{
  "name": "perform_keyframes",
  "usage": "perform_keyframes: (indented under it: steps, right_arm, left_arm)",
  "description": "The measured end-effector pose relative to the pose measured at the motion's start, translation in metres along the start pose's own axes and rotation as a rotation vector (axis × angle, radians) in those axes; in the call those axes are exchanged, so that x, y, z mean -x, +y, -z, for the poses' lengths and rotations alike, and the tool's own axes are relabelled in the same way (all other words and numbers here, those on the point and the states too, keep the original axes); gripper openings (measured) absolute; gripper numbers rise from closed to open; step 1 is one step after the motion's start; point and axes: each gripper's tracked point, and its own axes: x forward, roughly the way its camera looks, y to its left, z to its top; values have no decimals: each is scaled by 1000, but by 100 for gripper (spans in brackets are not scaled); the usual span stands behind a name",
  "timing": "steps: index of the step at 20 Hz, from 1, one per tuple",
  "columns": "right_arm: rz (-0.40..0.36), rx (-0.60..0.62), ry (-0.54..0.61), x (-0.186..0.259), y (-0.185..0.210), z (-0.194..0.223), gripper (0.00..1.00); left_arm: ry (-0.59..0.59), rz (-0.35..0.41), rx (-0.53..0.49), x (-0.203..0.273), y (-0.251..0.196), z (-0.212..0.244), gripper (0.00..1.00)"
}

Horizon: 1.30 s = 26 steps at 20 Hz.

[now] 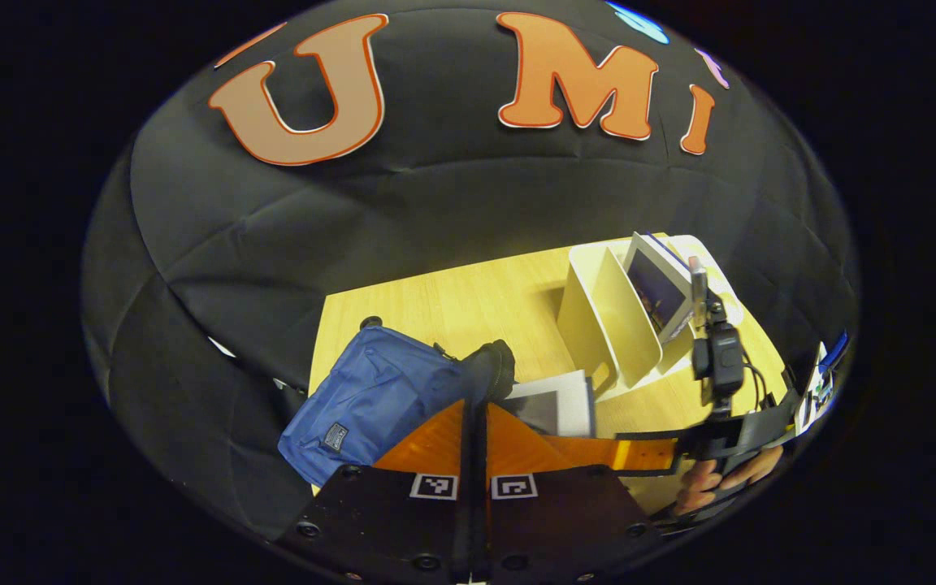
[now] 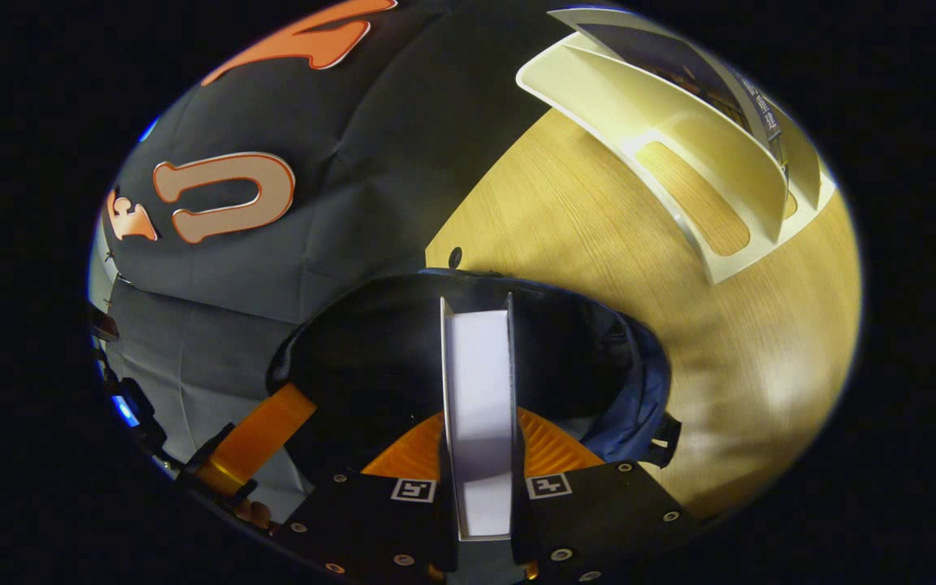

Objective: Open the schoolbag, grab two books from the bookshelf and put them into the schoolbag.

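Schoolbag (image 1: 370, 402) — a blue fabric bag with a dark lining — lies on the pale wooden table (image 1: 468, 301), its mouth turned toward the cream plastic bookshelf (image 1: 610, 317). In the left gripper view the left gripper (image 1: 476, 382) has its two fingers drawn right together at the black rim of the bag's opening; it seems to pinch that rim and lift it, which would keep the mouth gaping for the book, though whether fabric is truly caught between the fingers I cannot tell.

In the right gripper view the right gripper (image 2: 476, 406) holds a thin book with grey covers and white pages (image 2: 476, 390), page edges toward the camera, both fingers pressed against its covers. The book hangs edge-on over the dark open mouth of the bag — held this way so it can slide in narrow side first. The left gripper shows at the lower left of this view, at the bag's rim.

The bookshelf stands on the table near the bag, and at least one more dark-covered book (image 1: 661, 288) leans in its far compartment. By my judgement this is the first book going in; the second is not yet fetched.
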Motion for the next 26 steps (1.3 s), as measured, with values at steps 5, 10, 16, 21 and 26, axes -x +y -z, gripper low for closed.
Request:
perform_keyframes:
  steps: [5, 10, 16, 21, 26]
  right_arm:
    - [12, 1, 18, -32, -1, 13, 25]
    - [-58, -49, 1, -44, -3, 16, 25]
    - [-87, -89, -19, -69, 1, 9, 25]
    - [-79, -102, 26, -68, -2, 9, 19]
    - [-40, -88, 111, -59, 1, 15, 47]
  left_arm:
    - [13, 72, -5, 3, -15, 7, 1]
    - [19, 107, -39, 5, -22, 13, 1]
    - [61, 124, -52, -2, -40, 21, 1]
    - [46, 87, -13, -5, -18, 15, 1]
    - [24, 26, -5, -3, 2, 6, 1]
